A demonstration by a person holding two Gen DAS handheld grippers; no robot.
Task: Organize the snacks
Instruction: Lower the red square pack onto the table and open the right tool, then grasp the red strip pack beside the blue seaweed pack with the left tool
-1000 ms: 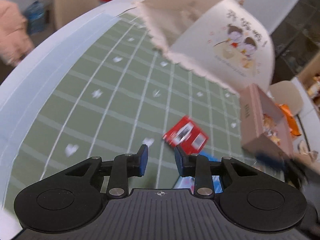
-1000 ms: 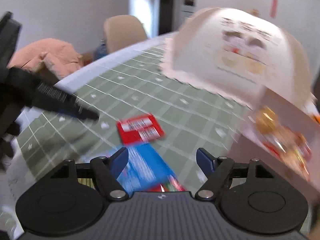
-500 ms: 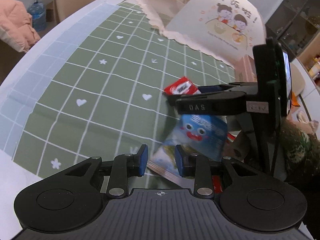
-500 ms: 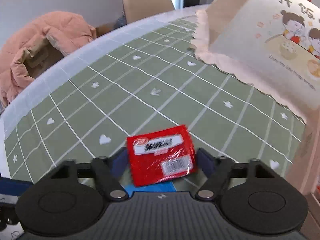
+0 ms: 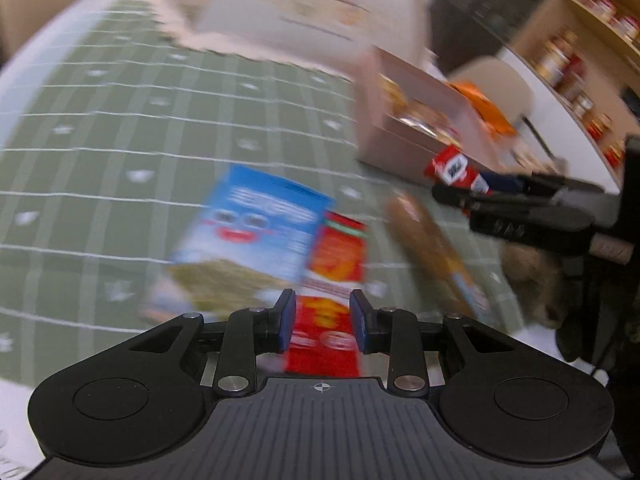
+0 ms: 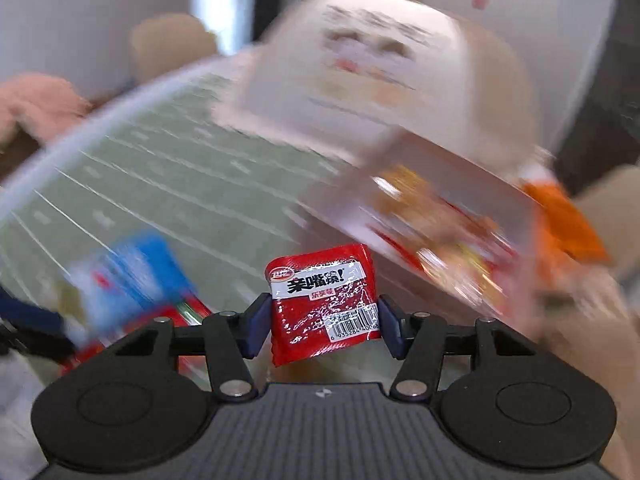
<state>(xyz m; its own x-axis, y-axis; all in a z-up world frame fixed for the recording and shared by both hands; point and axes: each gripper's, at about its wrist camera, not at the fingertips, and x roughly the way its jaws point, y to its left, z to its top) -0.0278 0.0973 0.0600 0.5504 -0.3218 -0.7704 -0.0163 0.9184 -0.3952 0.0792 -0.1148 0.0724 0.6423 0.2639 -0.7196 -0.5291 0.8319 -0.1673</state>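
Two grippers: right gripper (image 6: 324,322) is being closed on red packet (image 6: 322,300) beside the box (image 6: 436,216) for stowing; left gripper (image 5: 322,316) is being kept narrowly spread, empty.

A table under a green tablecloth (image 5: 120,128) with a white grid carries the snacks. Just ahead of the left claw lie a blue snack bag (image 5: 256,224) and a red-orange packet (image 5: 336,256), touching; to the right lies a brown stick-shaped snack (image 5: 432,248). Farther ahead and to the right stand a pink cardboard box (image 5: 400,148) and a pale dome food cover (image 5: 320,12).
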